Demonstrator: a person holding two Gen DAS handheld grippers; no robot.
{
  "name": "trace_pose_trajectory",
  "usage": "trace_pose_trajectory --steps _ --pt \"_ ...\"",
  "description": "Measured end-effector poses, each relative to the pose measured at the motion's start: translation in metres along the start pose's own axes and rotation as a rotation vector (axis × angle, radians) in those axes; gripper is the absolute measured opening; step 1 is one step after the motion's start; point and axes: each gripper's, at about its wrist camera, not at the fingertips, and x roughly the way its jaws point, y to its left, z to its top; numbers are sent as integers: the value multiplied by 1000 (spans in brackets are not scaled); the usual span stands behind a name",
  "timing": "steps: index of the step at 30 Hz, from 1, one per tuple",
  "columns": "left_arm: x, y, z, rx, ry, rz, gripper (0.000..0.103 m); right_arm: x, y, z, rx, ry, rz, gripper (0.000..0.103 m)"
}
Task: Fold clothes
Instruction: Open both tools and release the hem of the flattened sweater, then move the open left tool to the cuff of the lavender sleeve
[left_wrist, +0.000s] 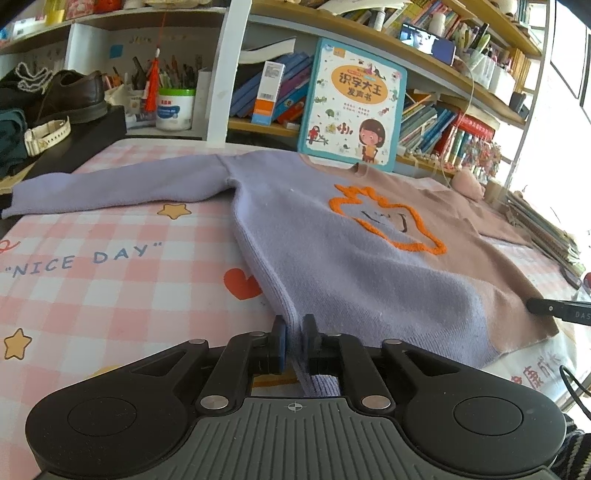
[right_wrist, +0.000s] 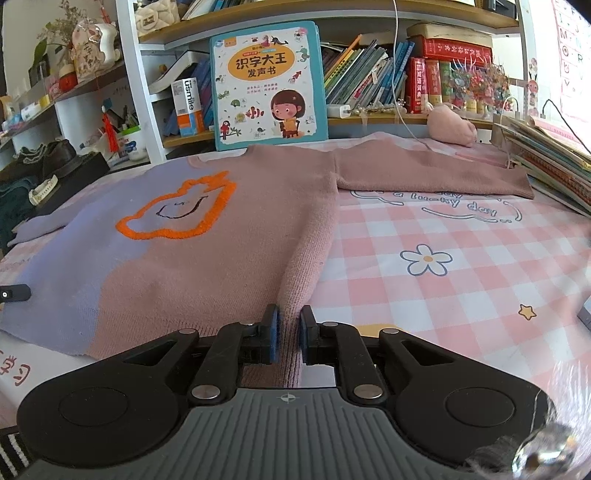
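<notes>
A lilac and dusty-pink sweater (left_wrist: 332, 258) with an orange outline figure lies flat, front up, on a pink checked cloth (left_wrist: 110, 266), sleeves spread to both sides. My left gripper (left_wrist: 294, 332) is shut on the lilac bottom corner of the hem, and the knit rises in a ridge between its pads. My right gripper (right_wrist: 289, 325) is shut on the pink bottom corner of the sweater (right_wrist: 221, 258), which is pinched up the same way. One black fingertip of each gripper shows at the edge of the other's view.
A children's book (left_wrist: 351, 107) leans upright against the bookshelf just behind the collar. A black box with a shoe (left_wrist: 74, 96) and a watch stands at the far left. A pink plush (right_wrist: 452, 127) and a pile of books (right_wrist: 546, 155) lie by the right sleeve.
</notes>
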Motion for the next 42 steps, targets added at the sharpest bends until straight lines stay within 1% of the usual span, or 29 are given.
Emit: trace_pose_trajectory --steps 1,3,4,5,6,8,9,10,11,12,13,14,17,24,26,32,37,42 --pt "-1 -1 0 9 -7 7 15 0 0 0 2 -2 -2 14" --pt "-6 -4 1 34 -29 27 26 -1 0 0 10 -8 -2 25" --pt "-8 -6 2 50 -45 40 36 -3 0 0 12 -18 -2 36" --pt "-11 -8 3 67 -62 54 49 -4 0 0 13 -28 -1 42" --pt "-14 -10 4 83 -79 67 55 -6 1 1 9 -41 -1 44" --pt "-19 -15 6 112 -111 84 70 -10 4 3 -5 -60 -8 54" --pt "-21 -17 7 124 -123 88 72 -11 5 4 -11 -69 -11 57" --pt "-23 -20 8 136 -136 91 74 -13 7 4 -20 -78 -14 61" --pt "-24 -22 8 147 -147 95 80 -14 8 5 -28 -86 -17 65" --pt "-25 -23 8 154 -155 97 82 -14 10 5 -32 -90 -17 67" --pt "-26 -24 8 160 -162 99 84 -14 11 5 -37 -93 -17 72" --pt "-26 -25 8 165 -166 101 85 -14 12 6 -41 -97 -18 75" --pt "-25 -26 9 162 -167 107 88 -14 16 6 -51 -102 -13 79" --pt "-26 -19 10 126 -173 122 91 -14 23 7 -71 -115 -2 82" --pt "-26 -17 11 116 -174 129 93 -13 25 8 -79 -115 0 83" --pt "-23 -10 11 85 -154 133 94 -10 34 11 -97 -119 12 87" --pt "-22 -9 8 103 -158 134 94 -5 43 13 -114 -118 36 88" --pt "-22 -9 8 143 -183 181 94 2 52 18 -128 -117 66 89"
